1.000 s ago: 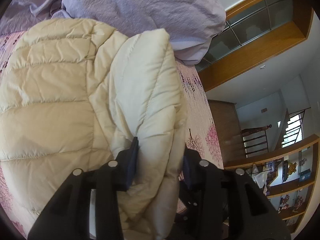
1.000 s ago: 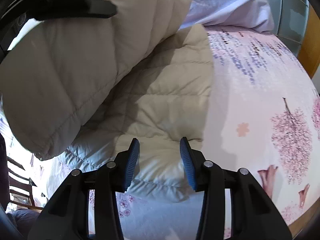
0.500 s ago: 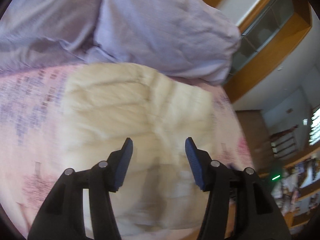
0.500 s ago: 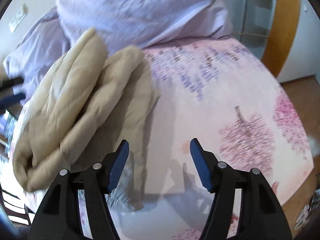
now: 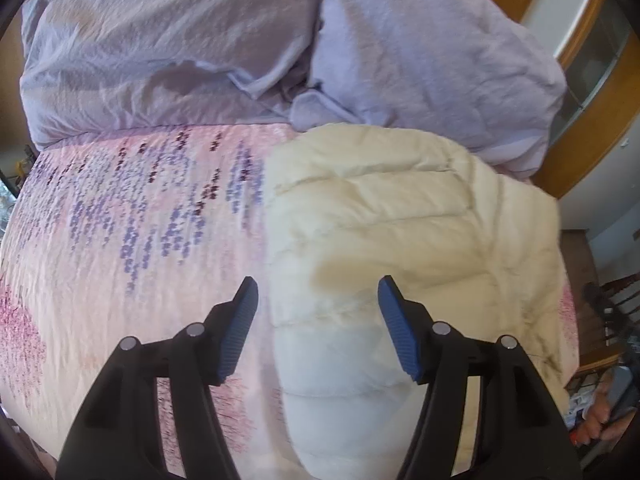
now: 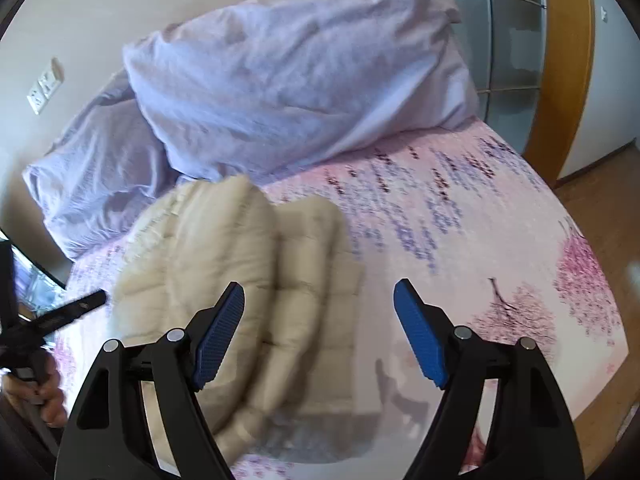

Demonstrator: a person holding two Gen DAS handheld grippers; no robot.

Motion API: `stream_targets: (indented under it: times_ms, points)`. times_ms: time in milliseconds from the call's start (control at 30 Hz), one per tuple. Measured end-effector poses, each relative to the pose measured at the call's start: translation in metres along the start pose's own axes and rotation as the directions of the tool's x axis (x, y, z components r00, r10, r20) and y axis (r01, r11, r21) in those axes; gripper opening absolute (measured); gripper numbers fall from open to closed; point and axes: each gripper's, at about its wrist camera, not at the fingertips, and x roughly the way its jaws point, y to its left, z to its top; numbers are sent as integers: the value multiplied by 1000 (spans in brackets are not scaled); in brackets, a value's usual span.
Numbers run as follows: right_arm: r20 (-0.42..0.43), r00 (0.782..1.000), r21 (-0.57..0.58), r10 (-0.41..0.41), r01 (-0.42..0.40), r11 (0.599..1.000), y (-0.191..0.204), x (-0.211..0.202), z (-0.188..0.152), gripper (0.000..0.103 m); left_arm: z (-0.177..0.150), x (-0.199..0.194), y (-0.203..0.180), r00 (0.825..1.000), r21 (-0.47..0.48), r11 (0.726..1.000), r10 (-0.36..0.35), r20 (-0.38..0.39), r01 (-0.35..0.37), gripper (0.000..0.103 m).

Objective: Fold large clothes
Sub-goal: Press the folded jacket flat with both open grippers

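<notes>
The left gripper [image 5: 318, 292] hangs above the bed with its jaws opening and nothing between the blue pads [image 5: 236, 330]; the near left edge of the cream puffer jacket [image 5: 400, 248] shows through the gap but lies well below, untouched. The right gripper [image 6: 319, 300] is likewise released, jaws opening, empty, looking down over the same jacket [image 6: 248, 280] from the other side.

The jacket lies folded into a thick bundle on the pink floral bedspread [image 5: 132, 240], its far end just beside the lilac pillows [image 5: 420, 52] at the head of the bed. In the right wrist view 2 padded layers stack at the bundle's left side, and the other tool's black finger [image 6: 76, 312] pokes in at the left edge, a hand [image 6: 50, 394] below it.

My reading: a fold has been laid down and let go. Next comes either 1 more fold or a squaring-up, which needs both grippers down at the bundle's edges, biting through the puffy layers together.
</notes>
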Motion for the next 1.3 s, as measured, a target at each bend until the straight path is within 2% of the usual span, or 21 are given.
stream_targets:
  times_ms: [100, 300, 500, 667, 1067, 1300]
  points:
    - [7, 1000, -14, 25, -25, 1000, 16, -2, 3, 79, 0, 14, 7, 999, -18, 1000, 19, -31, -19, 66]
    - [12, 998, -50, 61, -60, 997, 39, -2, 5, 79, -7, 35, 4, 995, -38, 999, -18, -94, 15, 67]
    - [7, 996, -69, 84, -84, 994, 55, 6, 7, 77, -9, 42, -13, 993, -11, 999, -37, -109, 36, 67]
    - [2, 996, -86, 92, -91, 992, 67, 15, 9, 75, -12, 42, -34, 995, 54, 998, -19, -98, 25, 67]
    - [4, 999, -73, 34, -34, 997, 71, 42, 12, 74, -13, 45, -43, 995, 91, 995, -19, -98, 28, 70]
    - [-7, 1000, -51, -24, 24, 998, 57, 62, 6, 74, -14, 46, -47, 996, 112, 993, -10, -90, 21, 71]
